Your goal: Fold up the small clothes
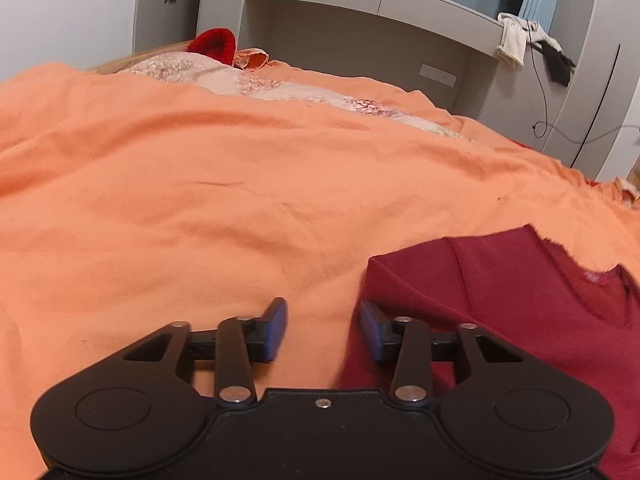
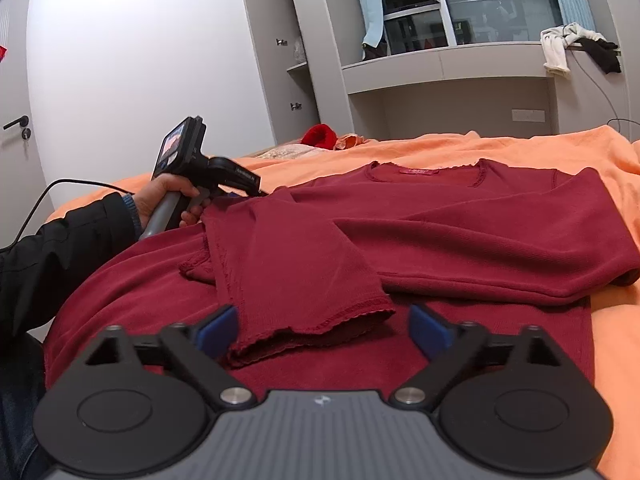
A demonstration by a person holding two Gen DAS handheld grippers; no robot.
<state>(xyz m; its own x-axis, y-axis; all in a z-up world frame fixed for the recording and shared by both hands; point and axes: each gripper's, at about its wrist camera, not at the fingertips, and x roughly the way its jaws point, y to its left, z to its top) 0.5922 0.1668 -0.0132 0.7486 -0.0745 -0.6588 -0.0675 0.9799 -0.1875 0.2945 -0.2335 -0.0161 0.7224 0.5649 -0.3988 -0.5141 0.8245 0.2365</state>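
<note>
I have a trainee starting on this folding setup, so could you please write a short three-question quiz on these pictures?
1. True or false: both sleeves of the dark red top are folded across its body.
2. What colour is the bedspread under it?
3. The right tool is: A) shut on a sleeve cuff B) open, fingers either side of the cuff C) out of view.

Key: 1 true; 2 orange; 3 B.

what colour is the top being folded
Dark red, a maroon long-sleeved top lying on the orange bedspread; the right wrist view shows it best.

Likely bedroom: bed (image 1: 200, 184), wardrobe (image 2: 276, 52).
</note>
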